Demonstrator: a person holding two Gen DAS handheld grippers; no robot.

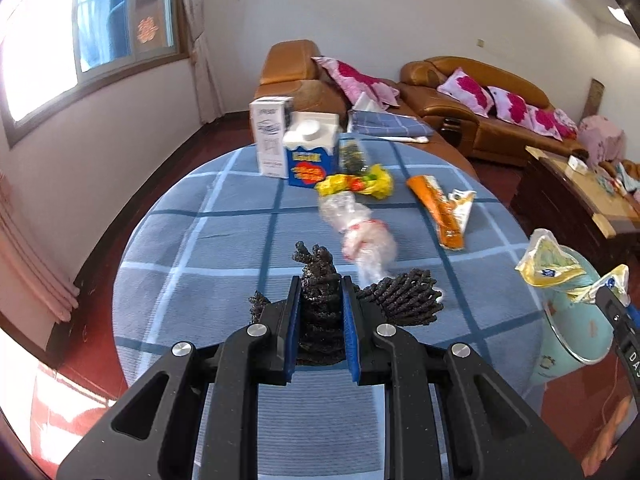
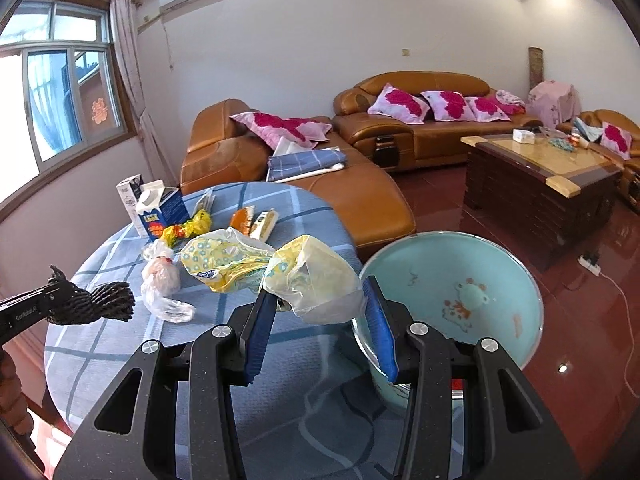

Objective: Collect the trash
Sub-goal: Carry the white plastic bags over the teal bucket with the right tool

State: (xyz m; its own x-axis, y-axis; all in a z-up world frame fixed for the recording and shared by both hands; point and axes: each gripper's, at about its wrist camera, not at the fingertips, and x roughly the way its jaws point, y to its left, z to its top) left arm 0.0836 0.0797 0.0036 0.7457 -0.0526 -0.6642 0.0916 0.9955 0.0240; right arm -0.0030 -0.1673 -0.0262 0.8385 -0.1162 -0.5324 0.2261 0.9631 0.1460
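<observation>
A: Starting at the left. My left gripper has its jaws clenched on the black rope, a knotted bundle; one tuft sticks up past the tips, another fans out to the right above the tabletop. It looks soft and light, rough enough not to slip.

B: And the loose stuff in the middle?

A: A clear bag lies just ahead of the rope, crumpled. Beyond it a yellow wrapper, an orange packet, and at the far edge a blue carton beside a white box. I judge the films flimsy and slick, so I'd pinch them at a bunched fold. The cartons are stiff; I'd take them across the narrow sides.

B: The right side?

A: My right gripper grasps a yellow bag by its gathered neck, jaws half apart around the wad, the rest trailing left over the tabletop. The basin, teal, sits just right of it, below the tabletop edge, seemingly empty.
</observation>
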